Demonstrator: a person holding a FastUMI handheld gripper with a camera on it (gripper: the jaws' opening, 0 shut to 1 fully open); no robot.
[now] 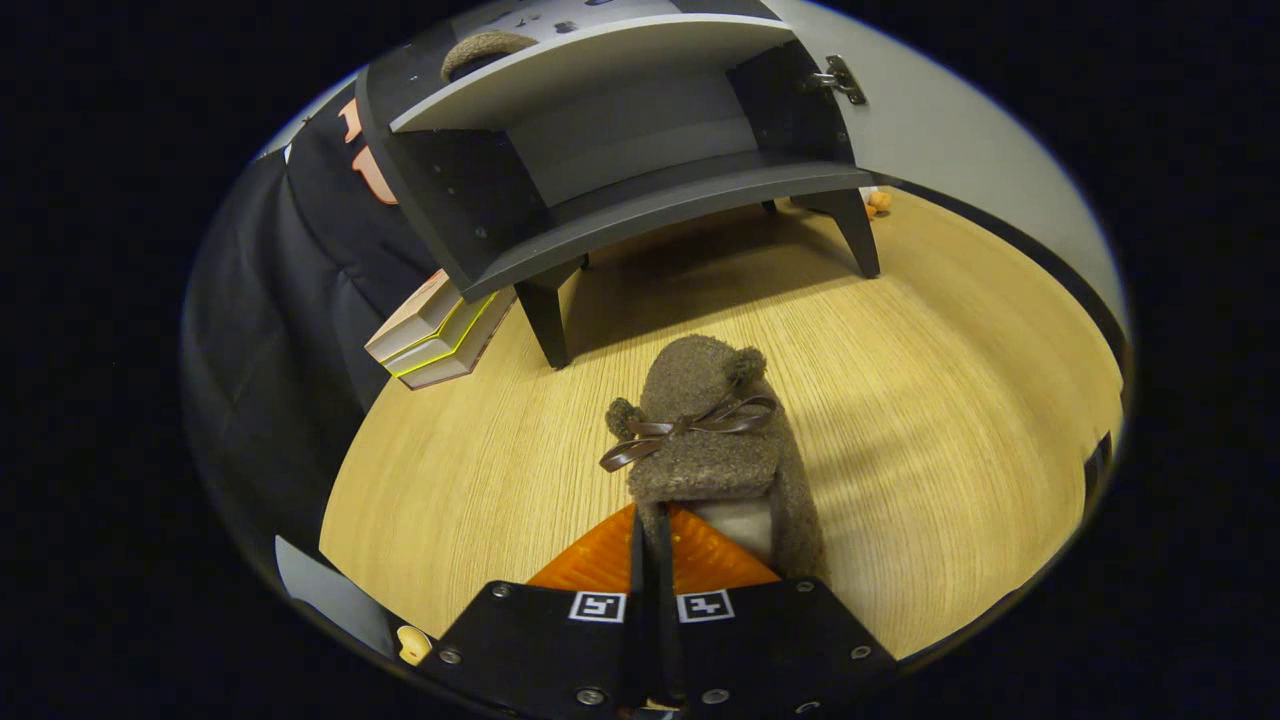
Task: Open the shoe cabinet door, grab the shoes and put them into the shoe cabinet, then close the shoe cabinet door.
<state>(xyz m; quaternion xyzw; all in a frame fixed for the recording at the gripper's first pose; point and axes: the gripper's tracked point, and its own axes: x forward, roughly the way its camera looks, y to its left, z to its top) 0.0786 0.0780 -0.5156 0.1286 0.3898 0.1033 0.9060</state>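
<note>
A brown fuzzy slipper (700, 420) with a dark ribbon bow juts forward from my gripper (652, 515). Both fingers are shut on the thin side wall of its opening, with the toe pointing ahead. Beyond it stands the dark shoe cabinet (640, 215) on short legs, its compartment open and nothing showing inside. The pale door (940, 120) is swung out to the right on its hinge (835, 78). A second brown slipper (485, 48) lies on the cabinet's top, at the left end.
The wooden floor (950, 400) spreads between me and the cabinet. A stack of books (435, 335) leans by the cabinet's left front leg. A small orange thing (878, 202) lies on the floor behind the right leg. Black cloth hangs on the left.
</note>
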